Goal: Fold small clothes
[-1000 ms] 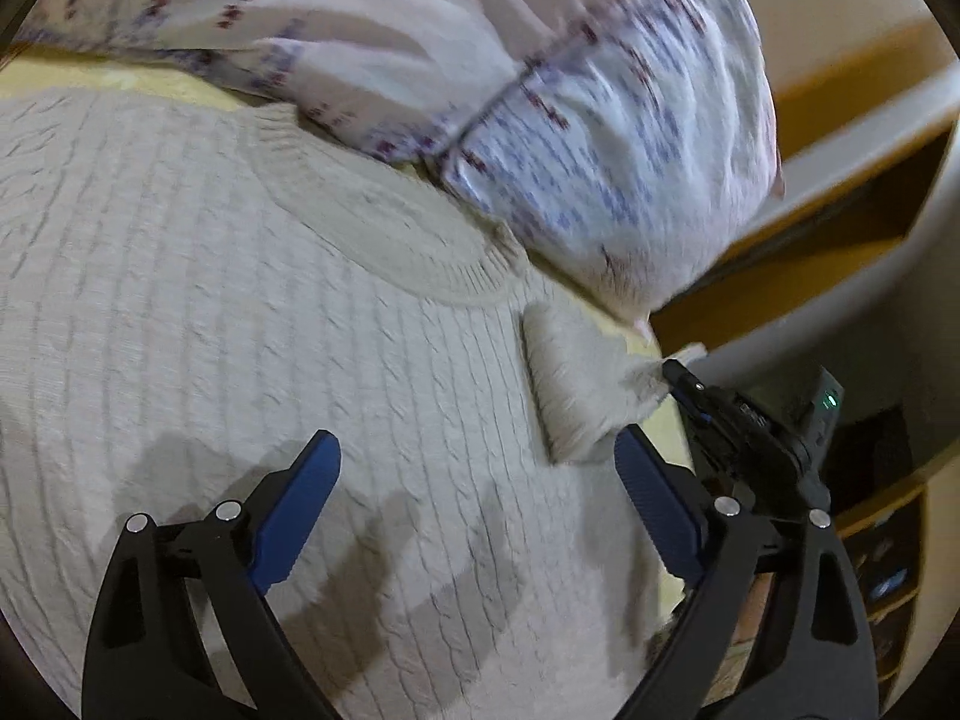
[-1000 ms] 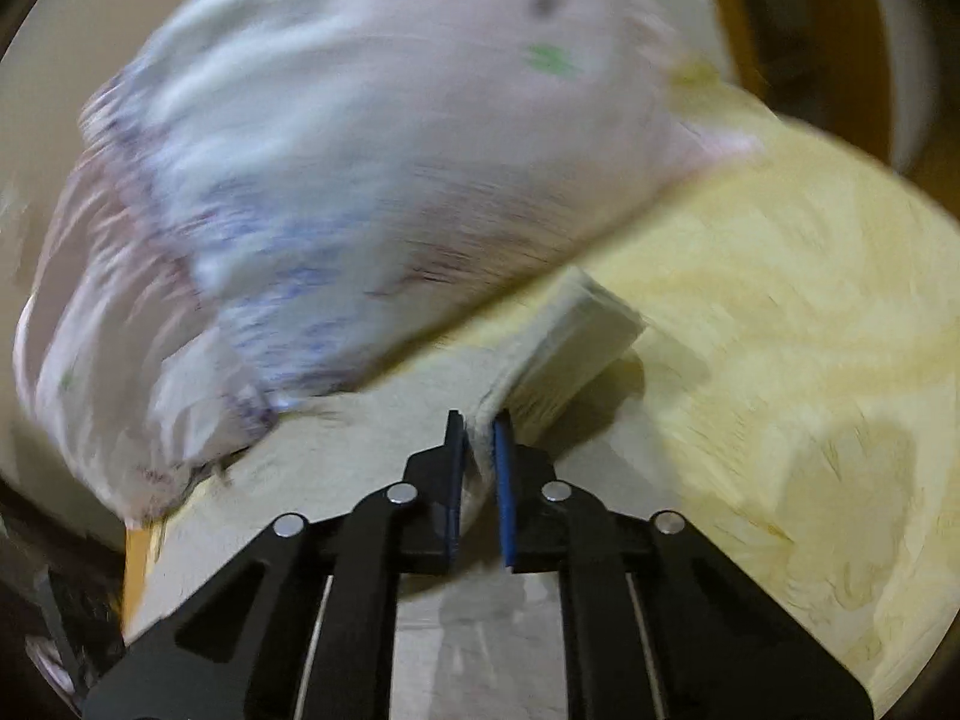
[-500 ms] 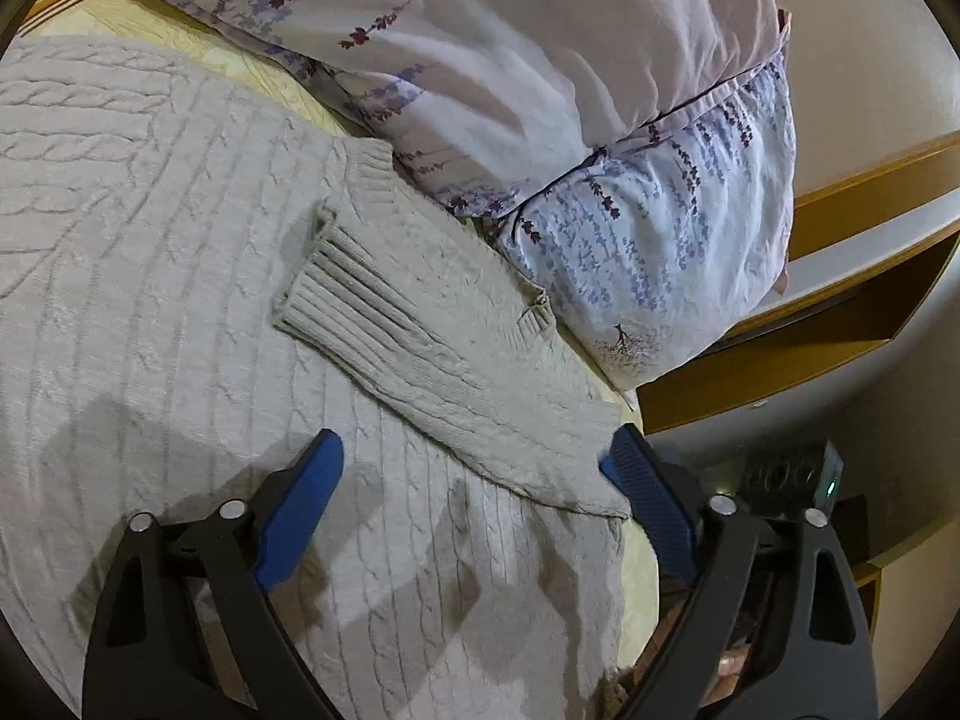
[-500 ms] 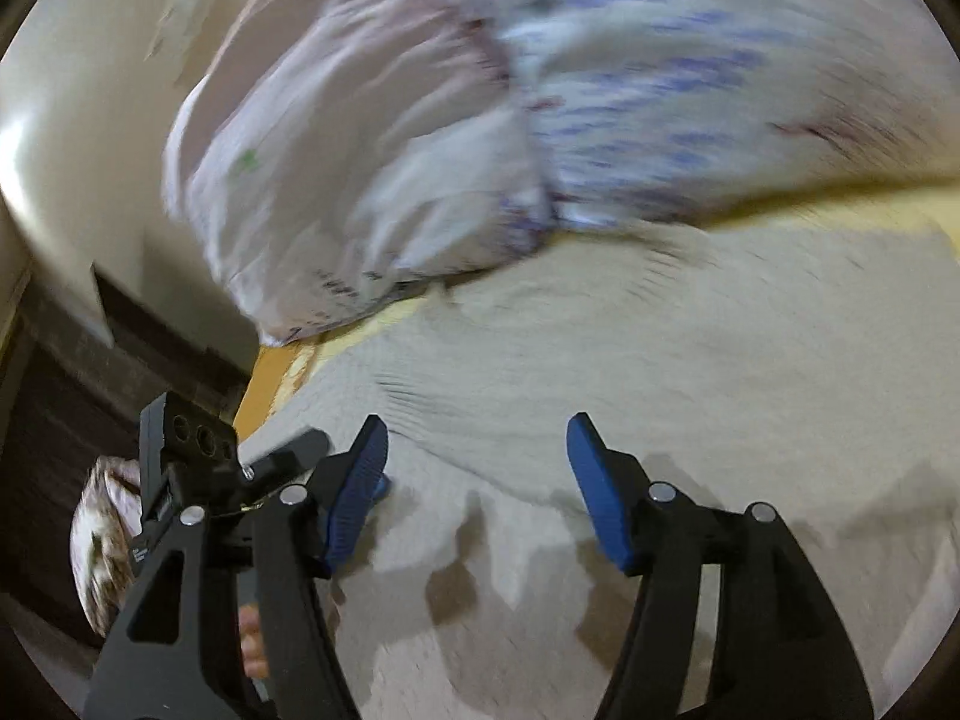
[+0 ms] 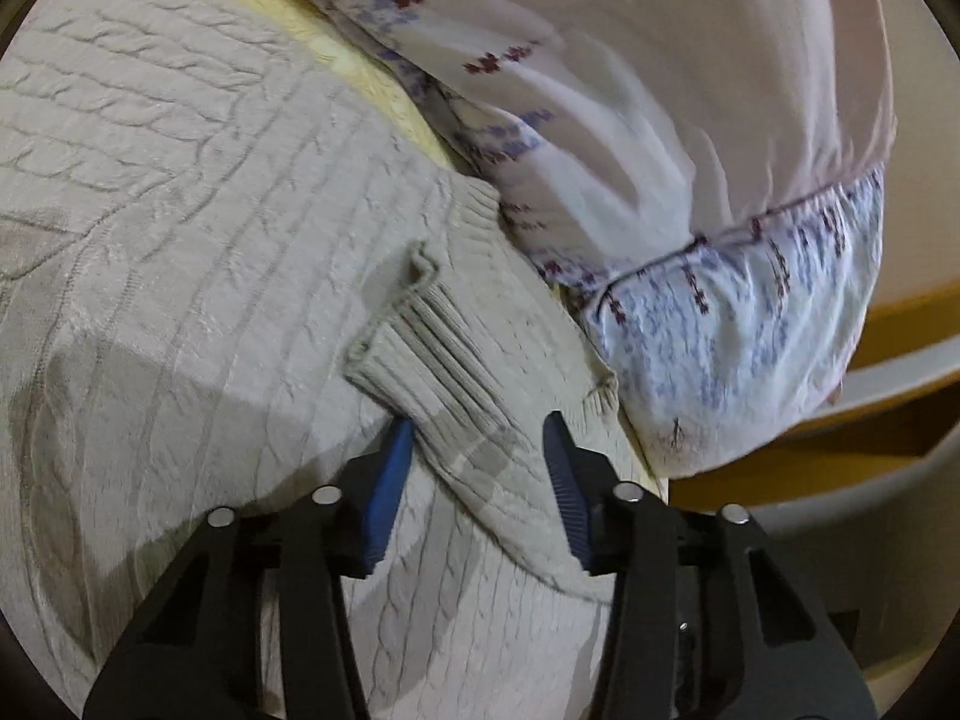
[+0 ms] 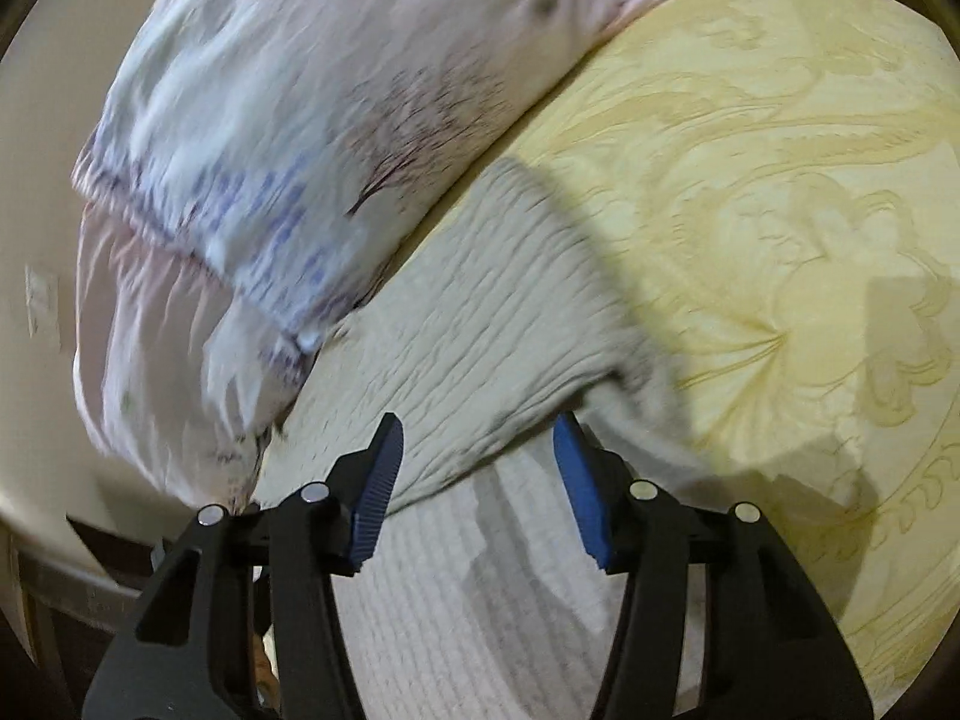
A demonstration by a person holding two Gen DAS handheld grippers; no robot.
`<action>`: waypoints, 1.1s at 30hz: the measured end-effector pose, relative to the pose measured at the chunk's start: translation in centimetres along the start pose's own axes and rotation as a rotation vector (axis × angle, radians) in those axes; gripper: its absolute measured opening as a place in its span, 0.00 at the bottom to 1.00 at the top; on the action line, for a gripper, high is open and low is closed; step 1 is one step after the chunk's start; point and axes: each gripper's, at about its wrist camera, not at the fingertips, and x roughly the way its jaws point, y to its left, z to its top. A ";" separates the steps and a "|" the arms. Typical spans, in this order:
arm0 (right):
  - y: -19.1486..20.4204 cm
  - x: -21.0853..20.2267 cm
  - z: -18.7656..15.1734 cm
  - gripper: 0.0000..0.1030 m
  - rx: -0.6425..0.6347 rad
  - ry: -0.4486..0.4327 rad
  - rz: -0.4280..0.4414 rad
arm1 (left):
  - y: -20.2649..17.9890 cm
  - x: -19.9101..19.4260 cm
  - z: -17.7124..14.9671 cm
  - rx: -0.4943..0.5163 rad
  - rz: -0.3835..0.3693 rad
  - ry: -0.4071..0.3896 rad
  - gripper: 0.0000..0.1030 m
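A cream cable-knit sweater [image 5: 180,252] lies flat on a yellow bedspread. One sleeve is folded across its body, and the ribbed cuff [image 5: 432,348] lies just ahead of my left gripper [image 5: 477,462]. The left jaws are partly open and straddle the sleeve without clamping it. In the right wrist view the sweater [image 6: 480,324] lies under my right gripper [image 6: 480,468], which is open with a fold of knit between its blue pads [image 6: 576,492].
Two floral pillows [image 5: 690,150] press against the sweater's far edge; they also show in the right wrist view [image 6: 312,120]. The patterned yellow bedspread [image 6: 780,210] stretches to the right. A wooden bed frame [image 5: 888,324] and the bed's edge lie at the right.
The right gripper let go of the sleeve and opened. The sleeve now lies folded across the sweater body. The left gripper narrowed and moved up around the sleeve by the cuff.
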 end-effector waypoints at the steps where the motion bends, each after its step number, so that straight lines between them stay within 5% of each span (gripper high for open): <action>1: -0.2 0.2 0.1 0.48 0.016 0.000 0.002 | 0.3 0.1 0.1 -0.020 0.007 -0.008 0.33; 4: -0.8 0.6 0.3 0.39 0.051 -0.019 0.013 | 1.1 0.3 0.5 -0.048 0.018 -0.015 0.11; 6: -1.0 0.5 0.6 0.33 0.062 -0.032 0.011 | 1.5 0.2 0.7 -0.048 0.013 -0.014 0.08; 9: -1.0 0.6 1.0 0.12 0.053 -0.050 0.012 | 1.0 -0.2 0.7 -0.018 0.012 -0.018 0.07; 15: 0.8 -1.8 0.3 0.07 -0.036 -0.122 0.051 | -0.5 -3.5 -0.7 0.076 -0.012 -0.057 0.06; 22: -0.7 -0.4 0.0 0.07 -0.043 -0.101 -0.100 | 1.5 -3.4 -2.6 0.074 0.072 -0.041 0.06; 25: -0.2 -0.9 -0.4 0.13 -0.089 -0.112 -0.139 | 1.0 -3.5 -2.4 0.093 0.082 -0.032 0.06; 30: 1.1 -3.0 -1.4 0.47 -0.148 -0.169 -0.179 | 1.7 -6.2 -2.4 0.102 0.051 -0.004 0.09; 33: 2.3 -3.9 -2.1 0.54 -0.206 -0.197 -0.208 | 3.4 -10.1 -2.2 0.090 0.039 -0.030 0.40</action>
